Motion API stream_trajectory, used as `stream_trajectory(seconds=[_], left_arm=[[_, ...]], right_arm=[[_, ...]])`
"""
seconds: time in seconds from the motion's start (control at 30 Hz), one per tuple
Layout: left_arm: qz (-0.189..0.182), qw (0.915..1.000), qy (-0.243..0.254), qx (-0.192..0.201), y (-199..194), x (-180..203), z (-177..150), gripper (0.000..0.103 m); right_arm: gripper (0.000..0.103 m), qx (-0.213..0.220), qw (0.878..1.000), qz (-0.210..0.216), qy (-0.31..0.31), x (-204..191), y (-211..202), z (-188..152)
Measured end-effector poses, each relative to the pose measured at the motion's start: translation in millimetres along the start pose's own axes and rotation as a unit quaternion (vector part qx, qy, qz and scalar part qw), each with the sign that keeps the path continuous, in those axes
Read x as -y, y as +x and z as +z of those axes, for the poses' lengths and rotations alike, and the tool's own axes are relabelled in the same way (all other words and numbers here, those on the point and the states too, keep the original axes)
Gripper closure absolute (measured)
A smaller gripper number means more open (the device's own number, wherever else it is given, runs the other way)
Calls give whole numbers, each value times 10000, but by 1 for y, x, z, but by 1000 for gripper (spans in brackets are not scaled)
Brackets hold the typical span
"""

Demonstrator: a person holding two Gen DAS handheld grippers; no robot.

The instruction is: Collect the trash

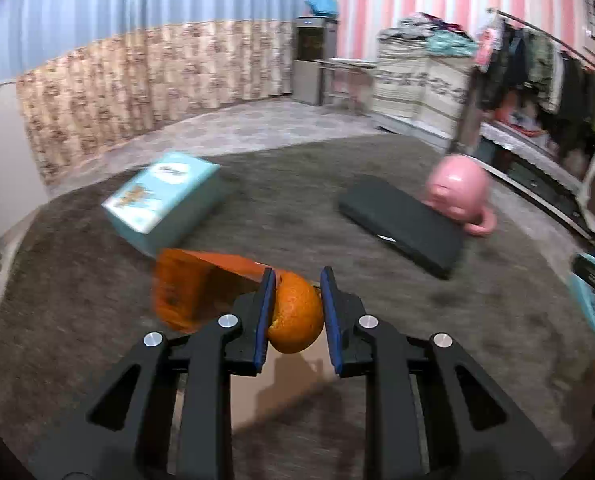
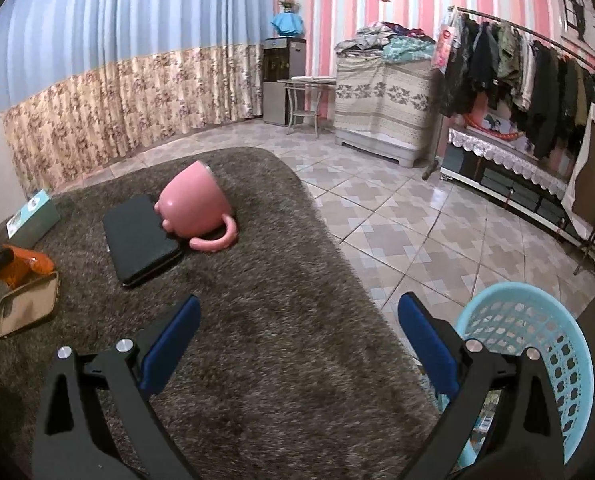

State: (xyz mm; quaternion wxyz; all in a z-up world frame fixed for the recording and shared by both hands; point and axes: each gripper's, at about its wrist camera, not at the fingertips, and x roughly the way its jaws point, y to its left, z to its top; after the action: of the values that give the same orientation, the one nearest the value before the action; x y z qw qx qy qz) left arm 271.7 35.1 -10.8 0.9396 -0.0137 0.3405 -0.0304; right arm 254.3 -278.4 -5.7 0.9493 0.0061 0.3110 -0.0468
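My left gripper [image 1: 298, 276] is shut on a piece of orange peel [image 1: 295, 312], which sits between its blue pads a little above the brown rug [image 1: 337, 240]. A crumpled orange wrapper [image 1: 193, 288] lies just left of the fingers, blurred. In the right wrist view the wrapper [image 2: 29, 266] shows at the far left edge. My right gripper [image 2: 299, 320] is open with nothing between its pads, hovering over the rug [image 2: 277, 360]. A light blue plastic basket [image 2: 537, 344] stands on the floor right beside the right finger.
A tan phone [image 2: 27, 308] lies under the left gripper. On the rug are a black flat case [image 2: 141, 238], a tipped pink mug [image 2: 195, 210] and a teal box [image 1: 165, 196]. Tiled floor [image 2: 417, 220], a clothes rack [image 2: 537, 68] and a covered cabinet [image 2: 381, 100] lie beyond.
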Motion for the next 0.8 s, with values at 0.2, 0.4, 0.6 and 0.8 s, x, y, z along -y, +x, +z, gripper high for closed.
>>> stream_trajectory(seconds=[0.2, 0.4, 0.6, 0.8], left_arm=[[-563, 9974, 431, -121, 9, 74, -16, 81], [-746, 9931, 892, -132, 9, 122, -31, 72], [-545, 9944, 900, 115, -8, 108, -28, 33], [-64, 9985, 469, 262, -27, 43, -23, 21]], right_arm=[[6, -6, 9996, -274, -33, 17, 0, -5], [6, -54, 9995, -246, 187, 30, 2, -7], [6, -72, 9998, -165, 73, 19, 4, -8], [6, -149, 9994, 308, -81, -13, 2, -14]])
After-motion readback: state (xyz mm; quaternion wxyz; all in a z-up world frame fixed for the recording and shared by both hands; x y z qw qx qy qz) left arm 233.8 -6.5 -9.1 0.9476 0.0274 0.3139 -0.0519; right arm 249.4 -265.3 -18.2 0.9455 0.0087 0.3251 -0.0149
